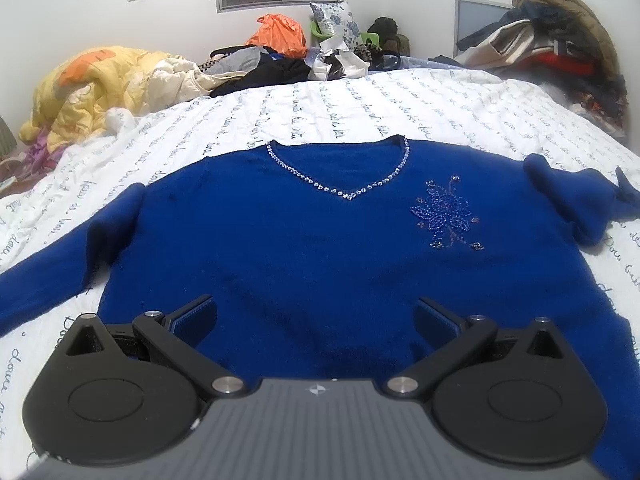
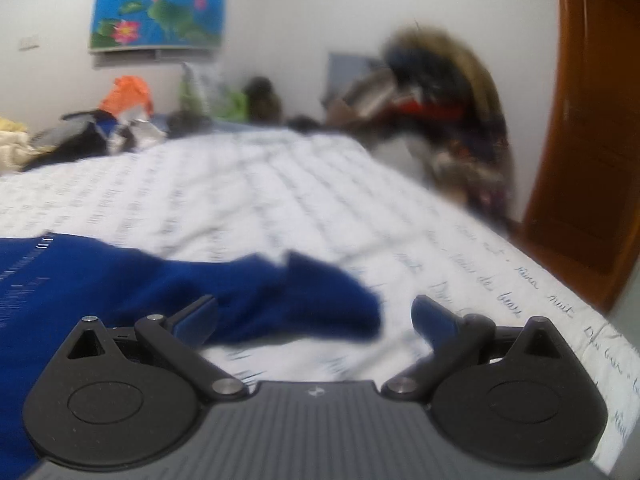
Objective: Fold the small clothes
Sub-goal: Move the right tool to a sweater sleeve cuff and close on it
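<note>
Blue V-neck sweater (image 1: 304,240) spread flat, front up, on white script-printed bedsheet (image 1: 360,108), beaded neckline toward far clutter. Left gripper (image 1: 316,314) over lower hem area, jaws spread wide, nothing pinched. Right gripper (image 2: 314,314) likewise spread and empty, near crumpled right sleeve (image 2: 280,296); right wrist view blurred.

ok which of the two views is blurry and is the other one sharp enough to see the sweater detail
Right wrist view: motion-blurred throughout, the blue sweater sleeve and bedsheet text smeared, though the right tool itself stays fairly crisp. Left wrist view: sharp, the beaded neckline and beaded flower on the sweater read clearly beyond the open left tool; fisheye bends the bed edges.
</note>
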Motion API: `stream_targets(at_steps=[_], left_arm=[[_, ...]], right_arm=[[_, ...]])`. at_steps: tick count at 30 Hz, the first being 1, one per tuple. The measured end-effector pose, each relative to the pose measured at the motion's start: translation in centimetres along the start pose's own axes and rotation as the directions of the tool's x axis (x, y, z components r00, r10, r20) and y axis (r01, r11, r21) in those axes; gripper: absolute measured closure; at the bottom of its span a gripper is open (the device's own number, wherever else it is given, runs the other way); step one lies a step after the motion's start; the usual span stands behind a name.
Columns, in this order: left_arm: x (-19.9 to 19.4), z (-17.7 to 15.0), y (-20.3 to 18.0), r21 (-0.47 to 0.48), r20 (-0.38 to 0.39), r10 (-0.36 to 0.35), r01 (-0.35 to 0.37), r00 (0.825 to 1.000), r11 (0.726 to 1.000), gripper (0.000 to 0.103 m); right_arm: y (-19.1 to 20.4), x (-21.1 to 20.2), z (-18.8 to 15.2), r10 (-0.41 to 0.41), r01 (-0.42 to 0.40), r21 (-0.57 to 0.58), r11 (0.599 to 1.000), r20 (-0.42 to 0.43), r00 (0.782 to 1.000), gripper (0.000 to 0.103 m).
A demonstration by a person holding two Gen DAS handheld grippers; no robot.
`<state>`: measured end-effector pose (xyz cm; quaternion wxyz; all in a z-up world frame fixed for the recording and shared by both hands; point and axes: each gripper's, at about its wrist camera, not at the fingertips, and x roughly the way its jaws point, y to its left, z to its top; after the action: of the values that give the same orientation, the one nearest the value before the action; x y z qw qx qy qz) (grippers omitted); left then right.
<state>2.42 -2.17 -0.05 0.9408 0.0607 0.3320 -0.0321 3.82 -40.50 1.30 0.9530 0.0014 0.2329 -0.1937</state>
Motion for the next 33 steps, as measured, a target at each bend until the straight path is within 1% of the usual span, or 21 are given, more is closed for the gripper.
stream_targets(at_steps=[3,5,6,8,9,11,12,14,15,16,17,18,19,20,21,22,24,26,28,31,33], left_arm=[[-0.2,0.1,-0.1,0.006,0.005,0.0,0.0,1.0,1.0,0.0],[-0.2,0.2,-0.2,0.01,0.005,0.0,0.0,1.0,1.0,0.0],[-0.2,0.2,-0.1,0.011,0.003,-0.001,0.001,1.0,1.0,0.0],[-0.3,0.2,0.0,0.013,0.002,0.001,-0.001,1.0,1.0,0.0],[-0.4,0.2,0.0,0.015,0.003,0.004,-0.004,1.0,1.0,0.0],[-0.5,0.1,0.4,0.014,0.004,0.011,-0.011,1.0,1.0,0.0],[-0.5,0.1,0.6,0.011,0.003,0.015,-0.016,1.0,1.0,0.0],[-0.5,0.2,0.9,-0.002,0.0,0.019,-0.019,1.0,1.0,0.0],[-0.5,0.3,1.1,-0.01,-0.002,0.018,-0.018,1.0,1.0,0.0],[-0.5,0.4,1.2,-0.016,-0.003,0.016,-0.016,1.0,1.0,0.0],[-0.5,0.5,1.2,-0.022,-0.002,0.013,-0.013,1.0,1.0,0.0],[-0.6,0.6,1.2,-0.026,-0.001,0.009,-0.009,1.0,1.0,0.0],[-0.6,0.6,1.1,-0.027,0.001,0.006,-0.006,1.0,1.0,0.0],[-0.7,0.7,1.0,-0.024,0.002,0.001,-0.001,1.0,1.0,0.0],[-0.8,0.7,0.9,-0.019,0.003,-0.001,0.001,1.0,1.0,0.0],[-0.9,0.7,0.7,-0.013,0.005,-0.003,0.003,1.0,1.0,0.0],[-1.0,0.6,0.5,-0.003,0.008,-0.004,0.004,1.0,1.0,0.0],[-1.0,0.5,0.4,0.002,0.005,-0.005,0.005,1.0,1.0,0.0],[-1.0,0.5,0.4,0.002,0.003,-0.004,0.004,1.0,1.0,0.0],[-1.0,0.6,0.3,0.004,0.002,-0.001,0.001,1.0,1.0,0.0],[-0.9,0.6,0.4,0.004,0.002,0.003,-0.003,1.0,1.0,0.0]], right_arm=[[0.4,2.7,0.0,-0.017,0.015,-0.046,0.999,-0.056,0.998,0.0],[1.6,4.1,-0.2,-0.029,0.022,-0.092,0.996,-0.071,0.997,0.0],[1.9,4.6,-0.1,-0.051,0.042,-0.121,0.992,-0.07,0.996,0.0],[2.1,6.1,0.1,-0.147,0.134,-0.17,0.976,-0.064,0.987,0.0],[1.5,6.6,0.4,-0.204,0.193,-0.161,0.968,-0.049,0.978,0.0],[-1.1,7.0,1.1,-0.288,0.286,-0.057,0.957,-0.041,0.957,0.0],[-2.9,7.0,1.5,-0.32,0.323,0.035,0.946,-0.061,0.945,0.0],[-6.3,6.6,2.0,-0.378,0.391,0.191,0.9,-0.102,0.92,0.0],[-7.5,6.2,2.1,-0.387,0.404,0.241,0.883,-0.115,0.915,0.0],[-8.6,5.8,2.1,-0.354,0.373,0.287,0.882,-0.117,0.928,0.0],[-9.6,5.1,2.0,-0.283,0.302,0.336,0.892,-0.105,0.953,0.0],[-10.4,4.5,1.8,-0.183,0.202,0.397,0.895,-0.086,0.979,0.0],[-11.1,3.9,1.6,-0.092,0.115,0.456,0.883,-0.071,0.993,0.0],[-11.5,3.6,1.4,-0.009,0.039,0.507,0.861,-0.061,0.998,0.0],[-11.9,3.4,1.0,0.075,-0.033,0.55,0.835,-0.054,0.996,0.0],[-11.9,3.6,0.8,0.141,-0.084,0.584,0.808,-0.054,0.988,0.0],[-11.7,3.9,0.1,0.241,-0.152,0.632,0.76,-0.058,0.969,0.0],[-11.2,4.5,-0.4,0.302,-0.187,0.663,0.725,-0.062,0.951,0.0],[-11.0,5.3,-0.7,0.32,-0.19,0.692,0.696,-0.062,0.945,0.0],[-11.2,6.8,-0.7,0.3,-0.184,0.706,0.684,-0.042,0.953,0.002],[-11.7,7.5,-0.8,0.291,-0.201,0.729,0.655,0.002,0.957,0.009]])
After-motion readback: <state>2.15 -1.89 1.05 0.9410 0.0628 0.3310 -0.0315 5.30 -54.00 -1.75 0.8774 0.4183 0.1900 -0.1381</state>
